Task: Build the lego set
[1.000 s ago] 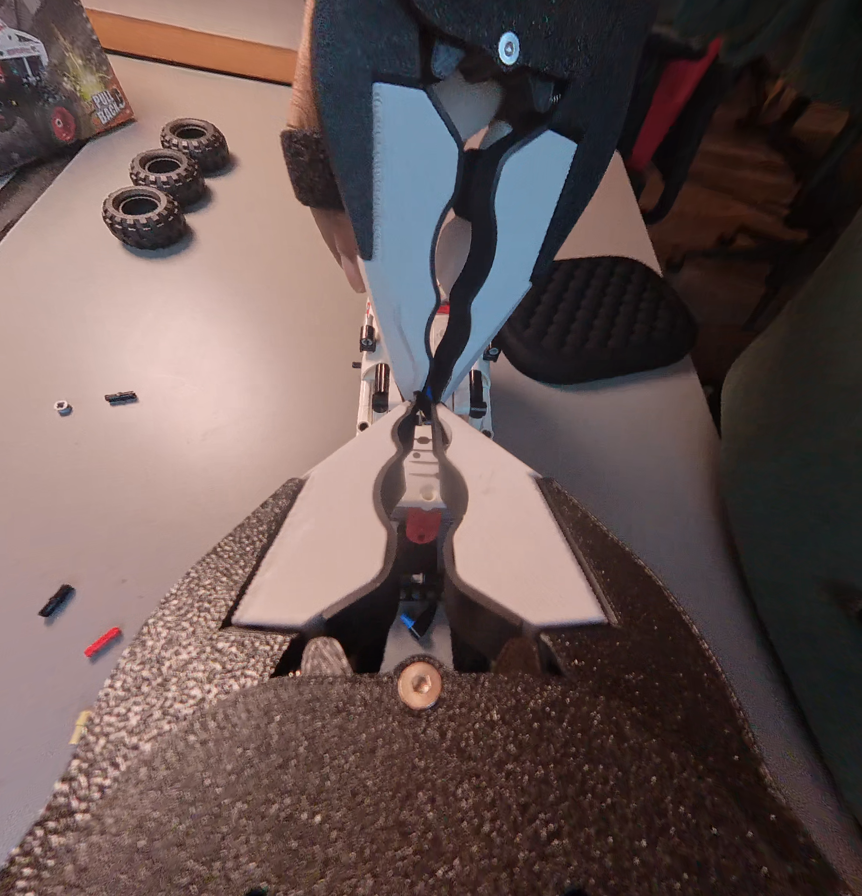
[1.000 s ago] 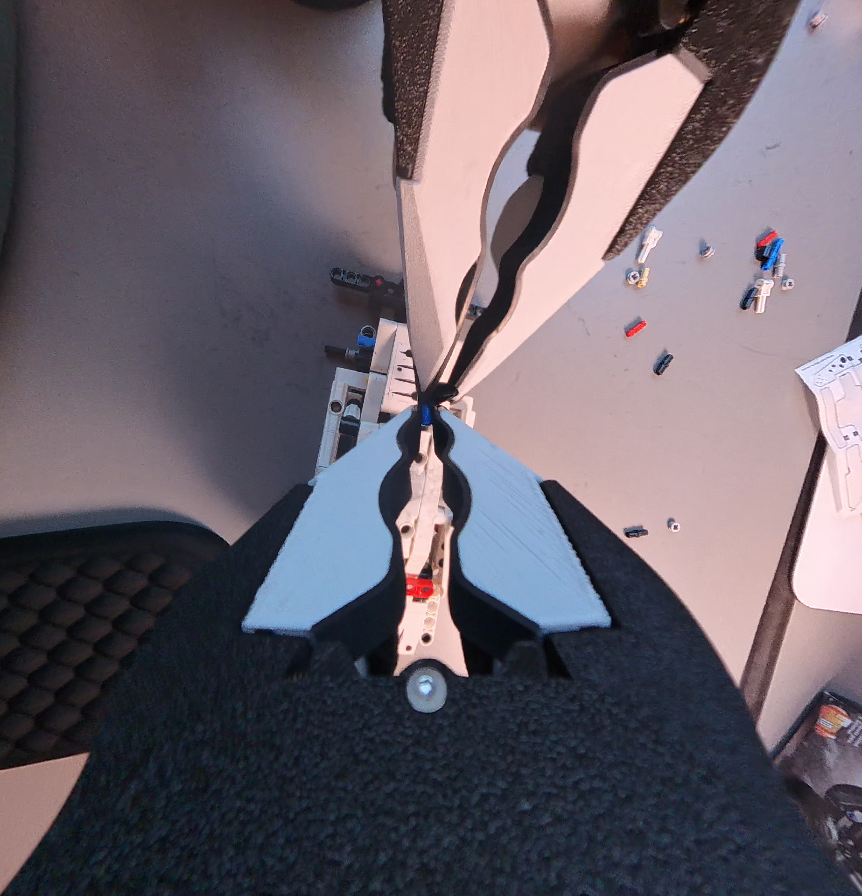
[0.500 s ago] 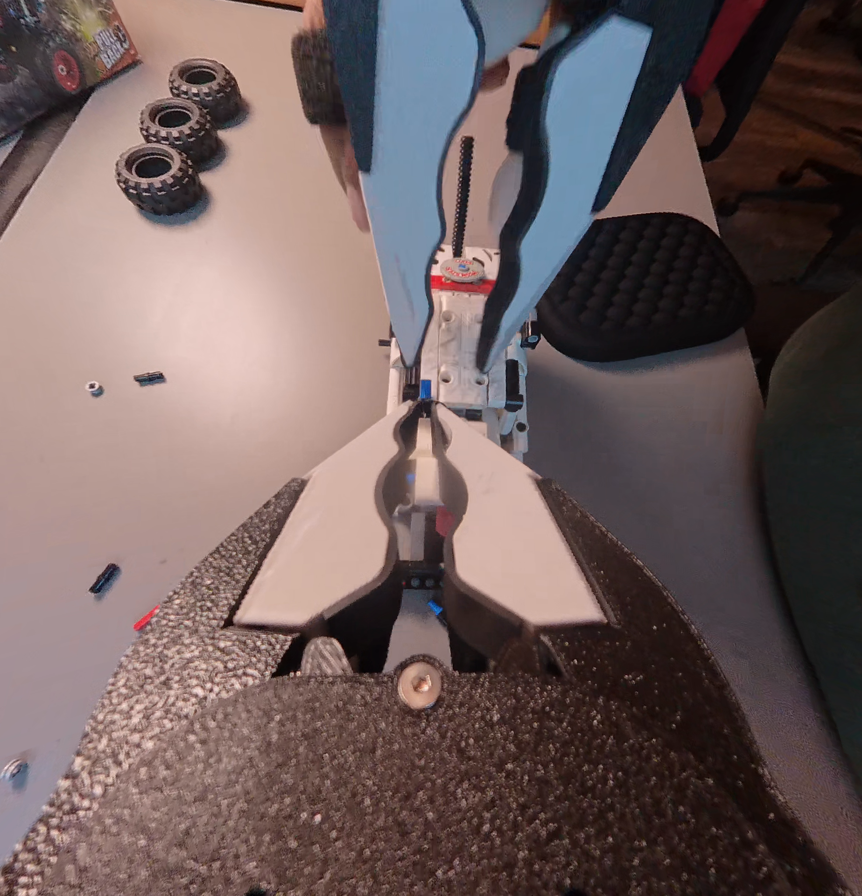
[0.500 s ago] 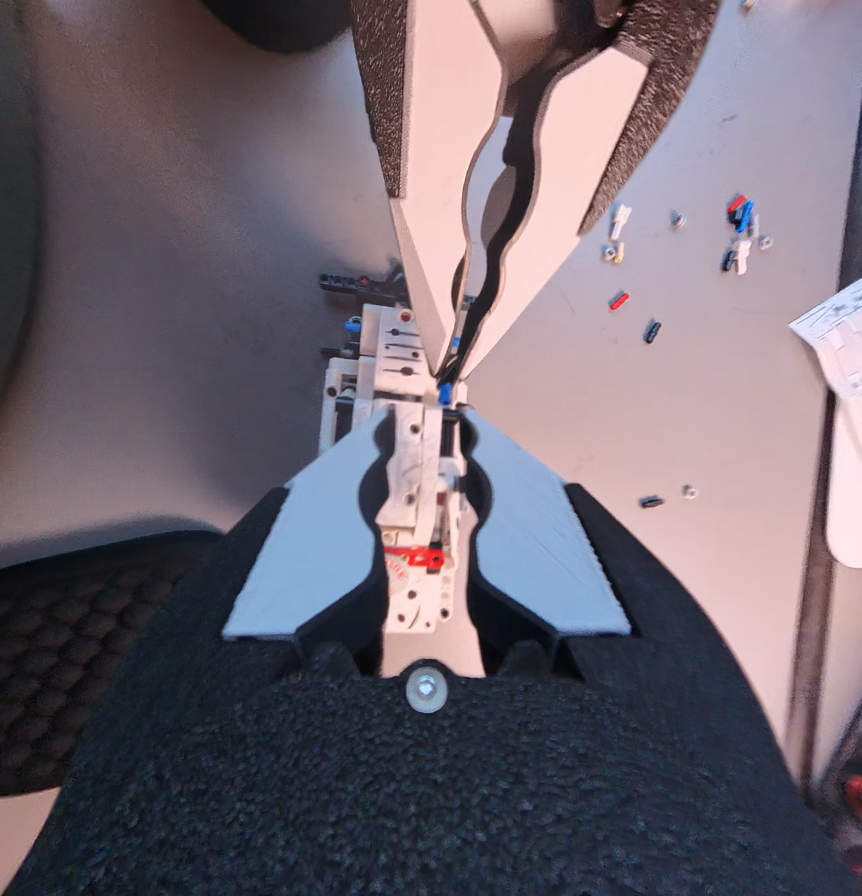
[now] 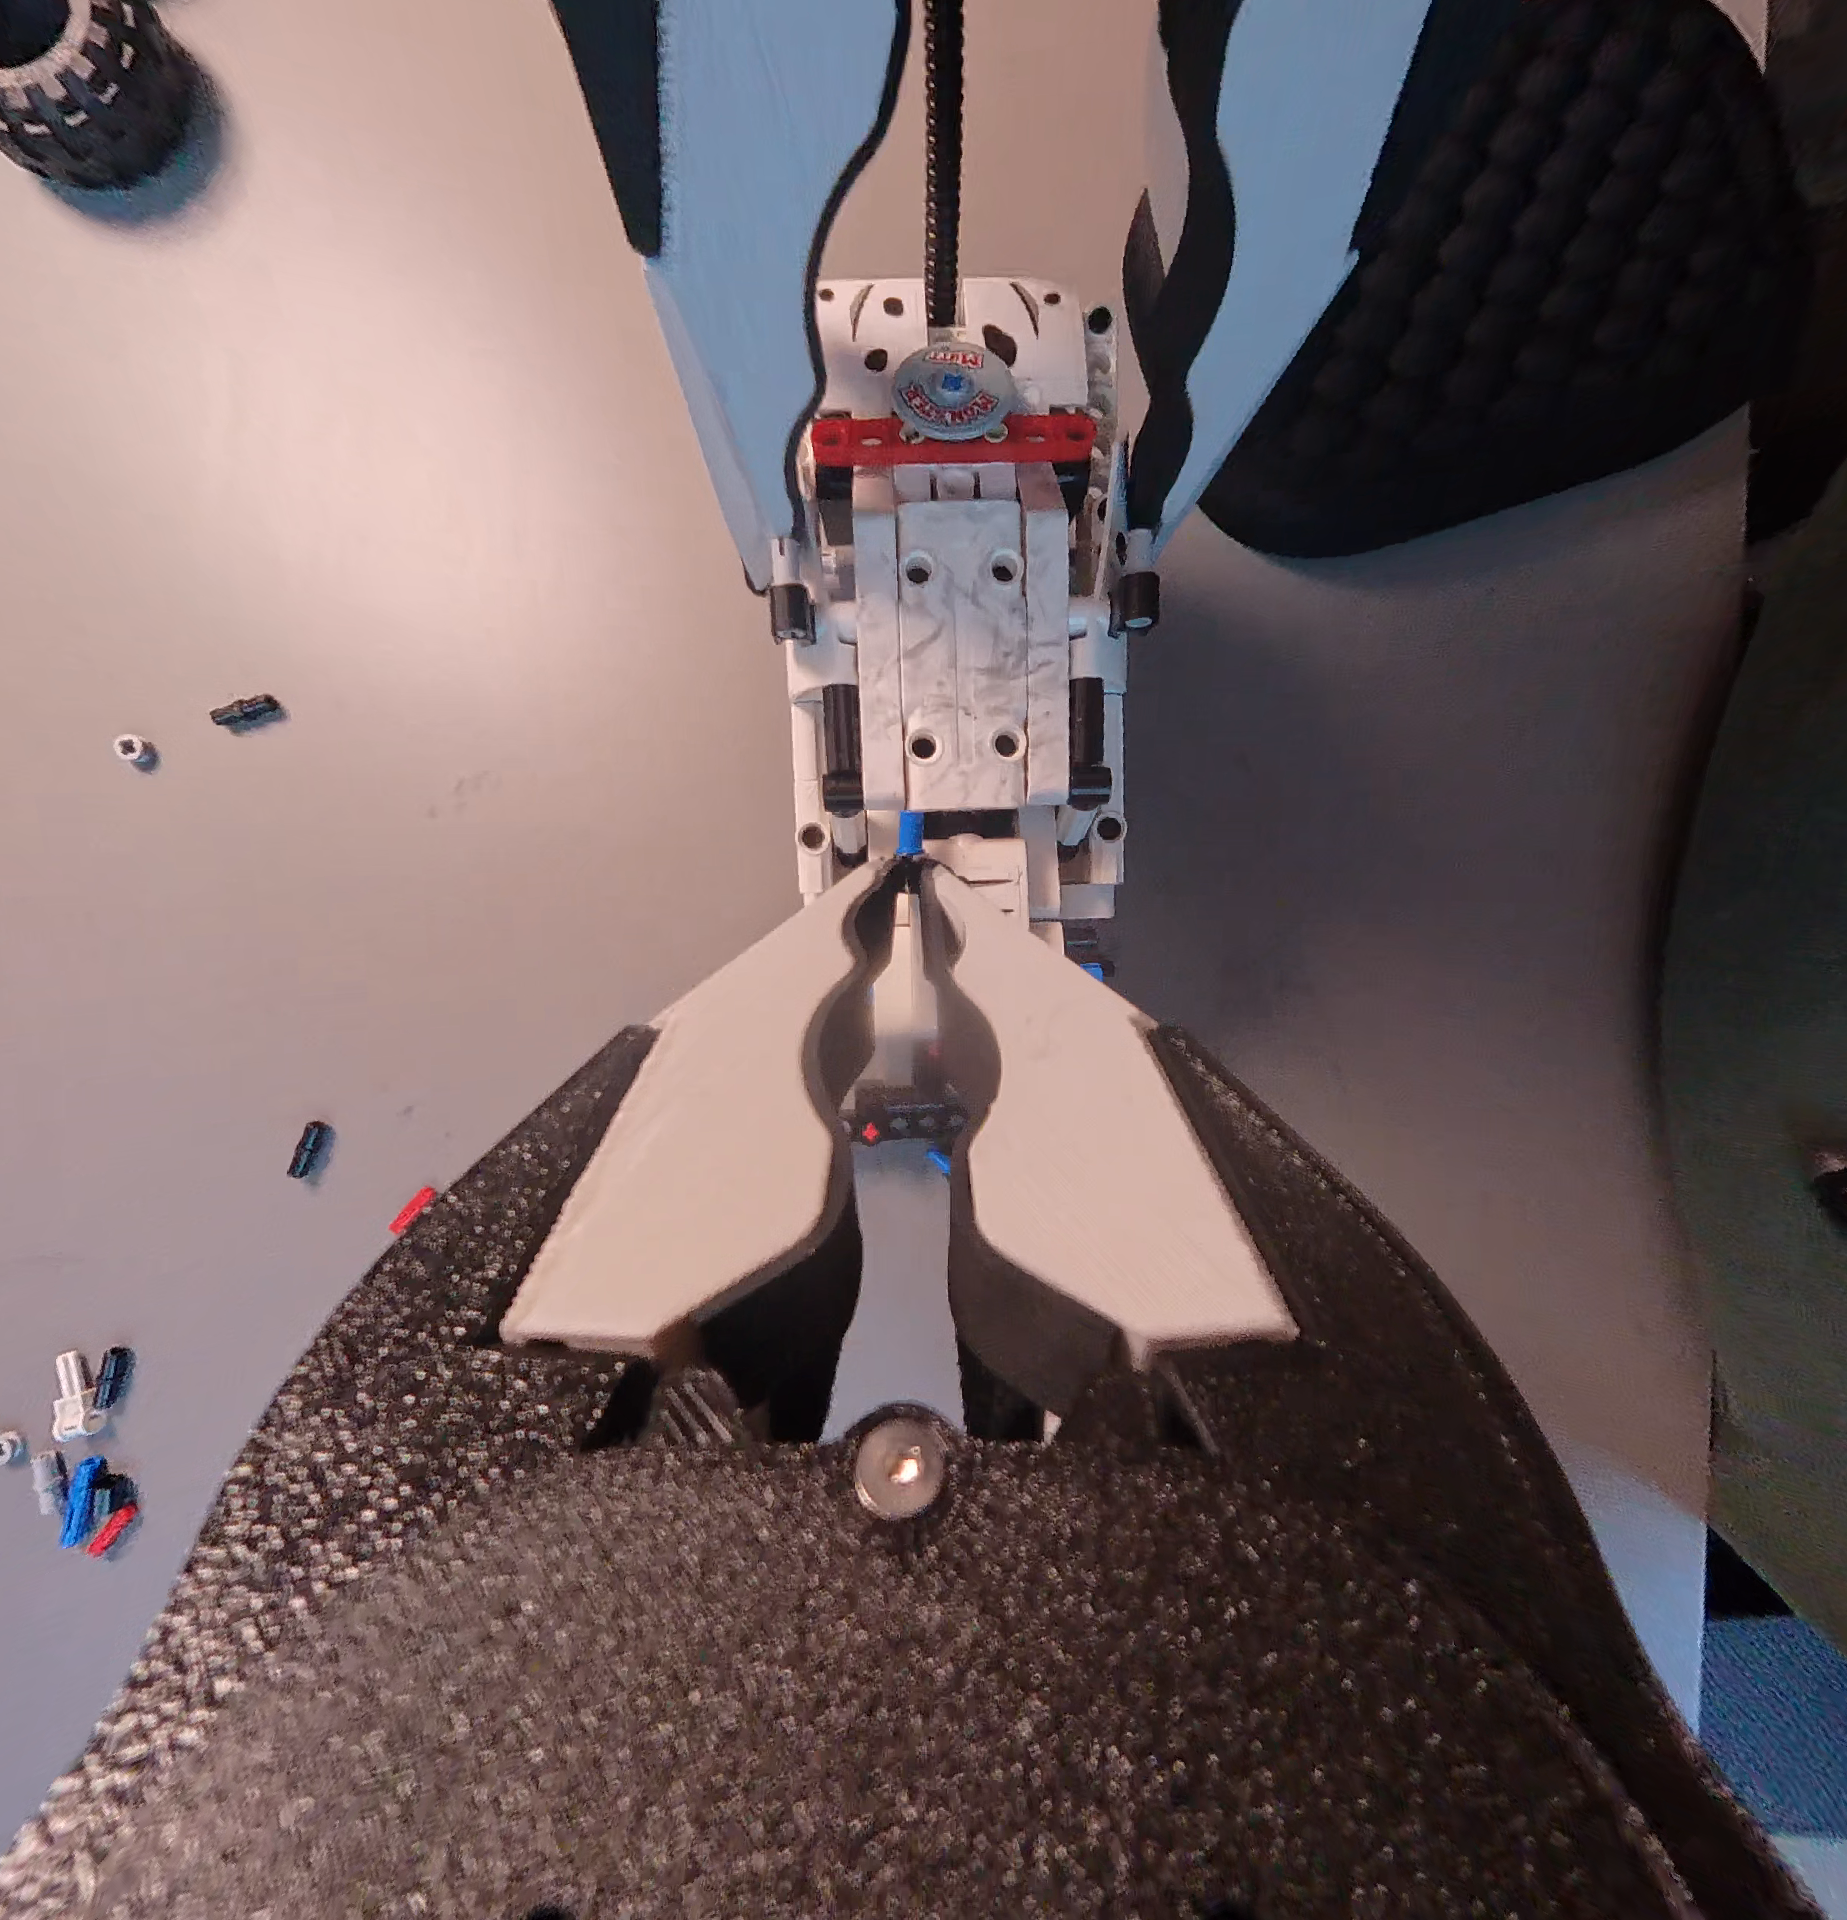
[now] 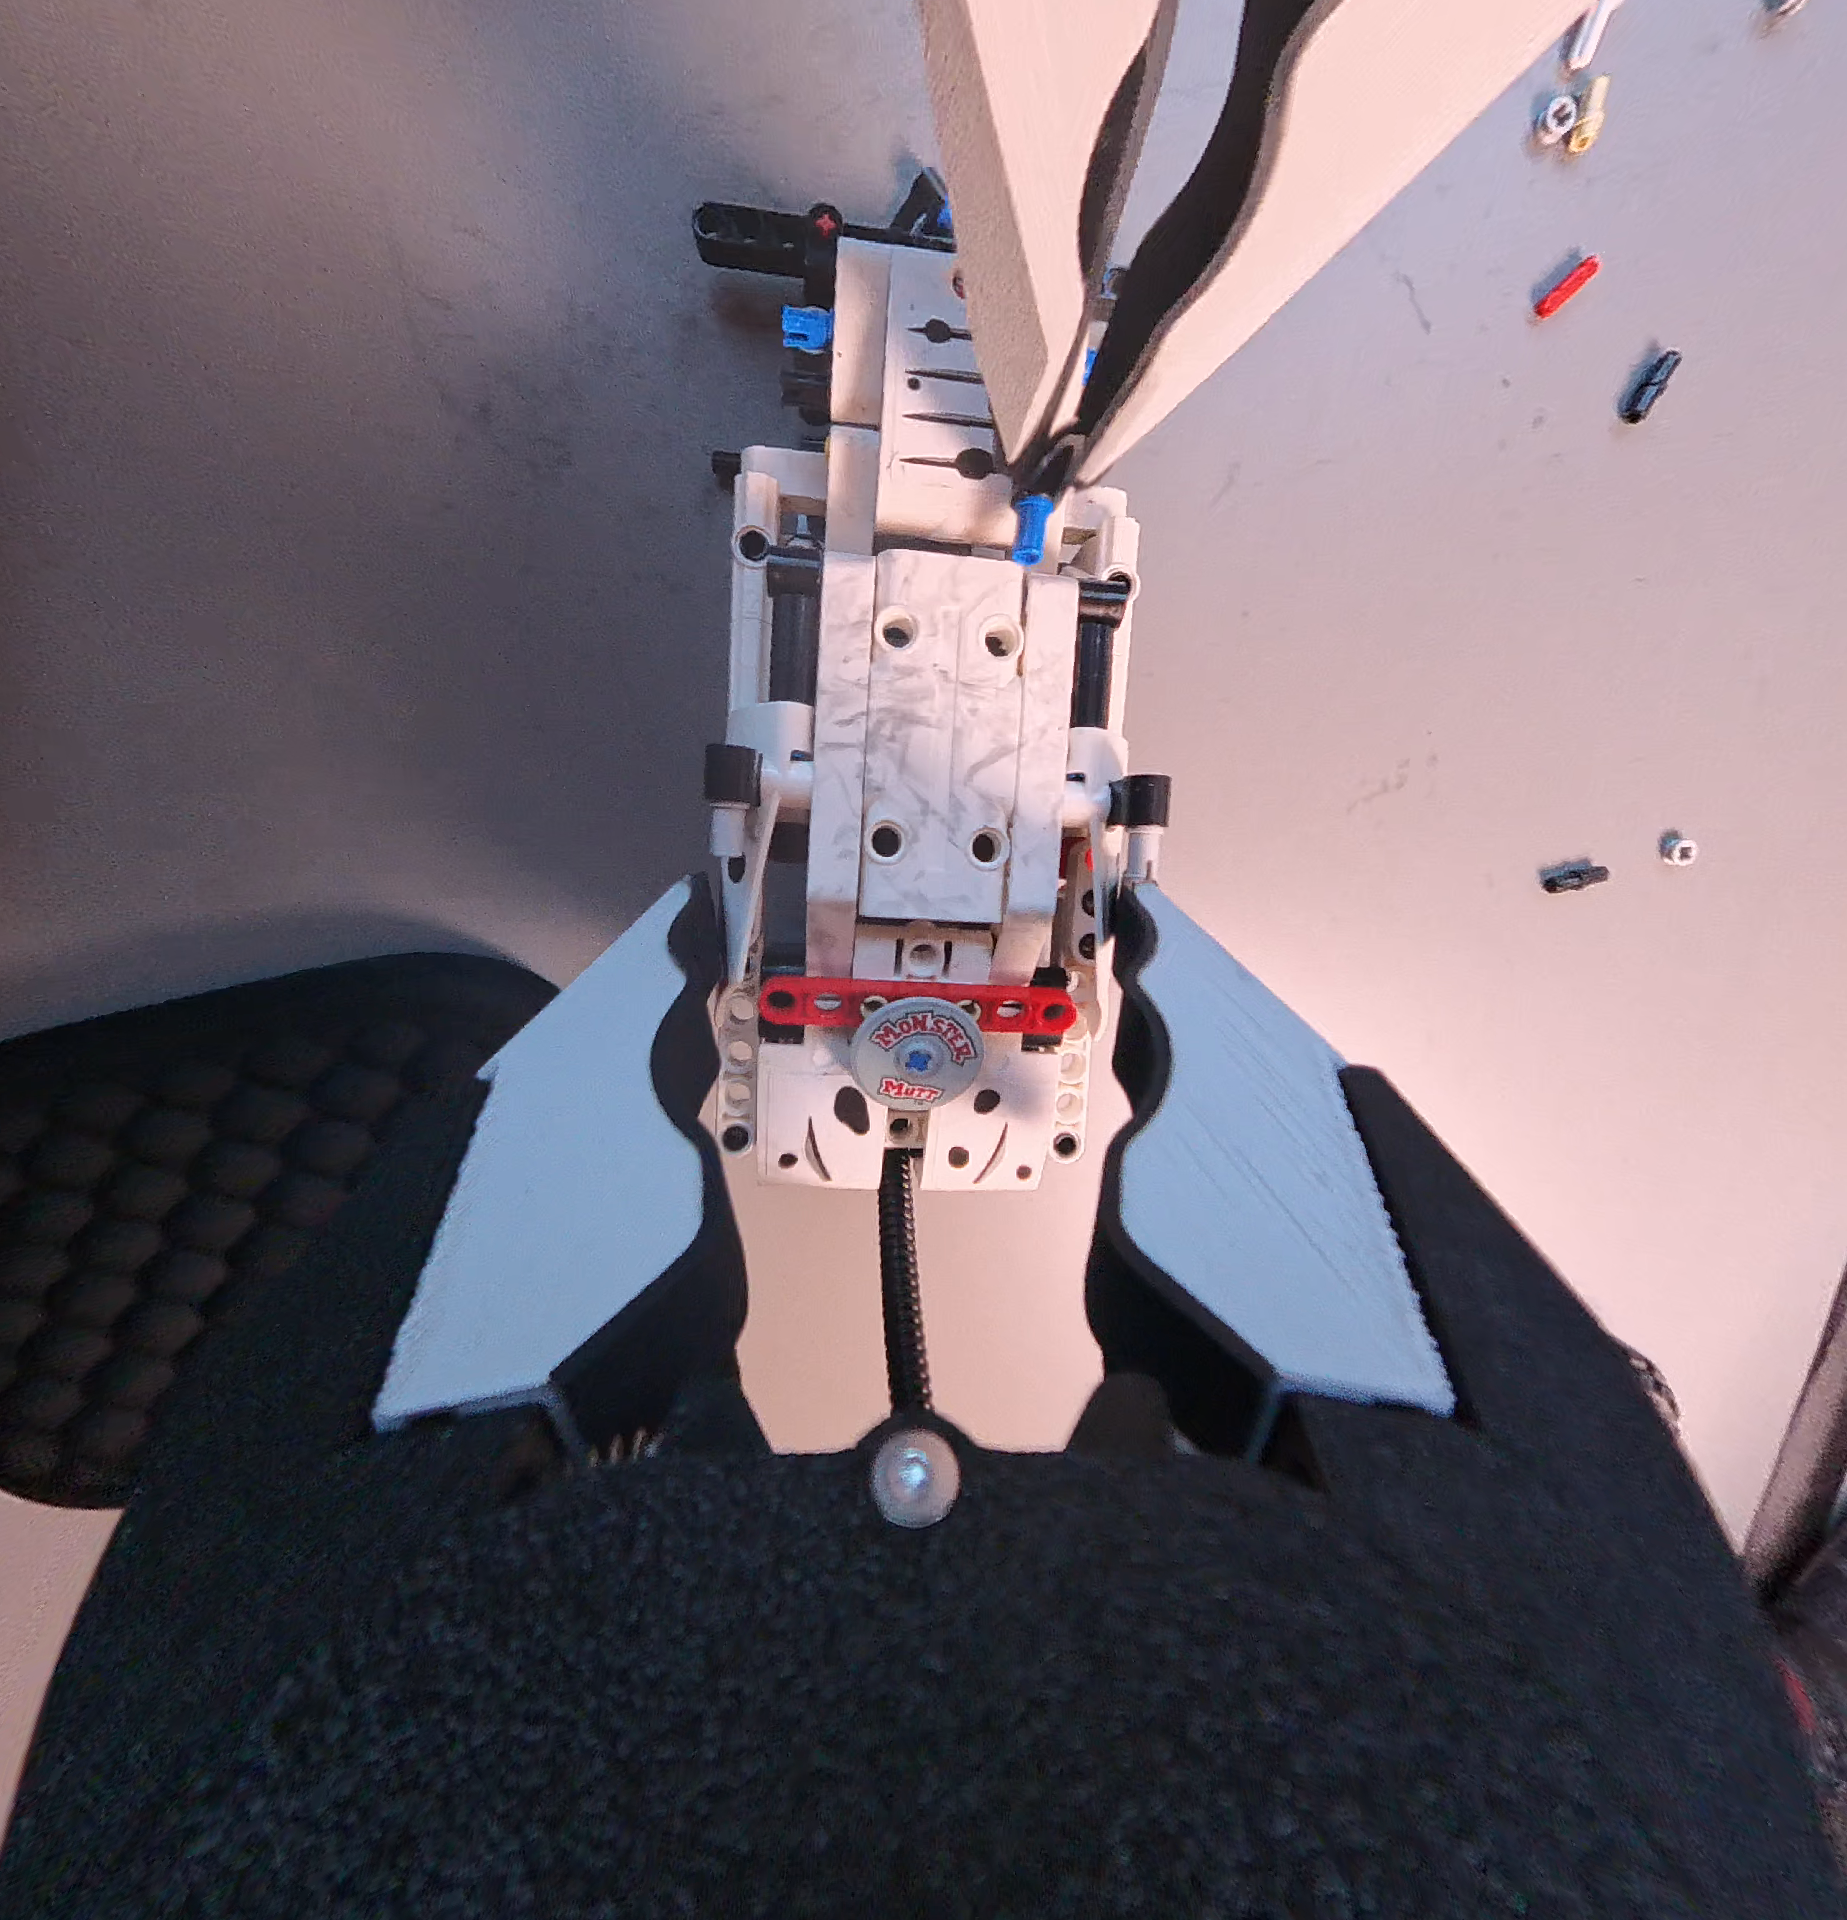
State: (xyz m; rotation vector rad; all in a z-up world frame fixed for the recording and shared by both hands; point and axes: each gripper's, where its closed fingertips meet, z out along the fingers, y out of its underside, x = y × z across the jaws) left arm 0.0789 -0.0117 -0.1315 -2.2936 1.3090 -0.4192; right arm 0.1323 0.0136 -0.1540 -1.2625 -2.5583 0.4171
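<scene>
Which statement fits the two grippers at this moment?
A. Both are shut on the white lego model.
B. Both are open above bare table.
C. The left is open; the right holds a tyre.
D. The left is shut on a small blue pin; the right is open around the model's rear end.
D: the left gripper pinches the blue pin at its tips, while the right gripper stands open astride the white lego model.

Smooth, matte grey tabletop [image 5: 399, 540], lit warm and pinkish in the right wrist view [image 6: 1418, 644], cooler and dimmer in the left wrist view. Black cushioned pad with a raised honeycomb texture [image 5: 1501, 270] resting at the table's edge, seen again low on the left [image 6: 171, 1195]. Dull dark-green curved surface [image 5: 1792, 831] beyond that edge, kind unclear. Dark strip past the table's far side [image 6: 1823, 1455].
</scene>
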